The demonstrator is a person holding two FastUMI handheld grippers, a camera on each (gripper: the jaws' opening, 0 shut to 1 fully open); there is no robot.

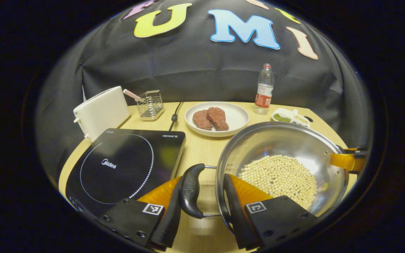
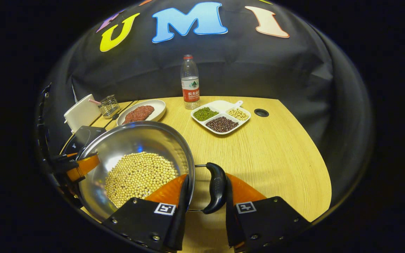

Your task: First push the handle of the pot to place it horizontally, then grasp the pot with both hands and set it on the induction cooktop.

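Left gripper view: the pot (image 1: 280,168), filled with pale beans (image 1: 280,179), is seen near the table's (image 1: 202,147) front edge, just right of the induction cooktop (image 1: 125,165). The left gripper (image 1: 207,191) straddles the pot's left handle (image 1: 190,189) and rim; firm clamping cannot be confirmed.

Right gripper view: the right gripper (image 2: 206,191) likewise brackets the right handle (image 2: 216,188), contact apparently made. Risk: with uneven lifting, the pot could be tilted and beans spilled.

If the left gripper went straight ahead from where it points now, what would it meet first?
Past the pot handle between the left gripper's fingers, probably the plate of meat, though depth is uncertain.
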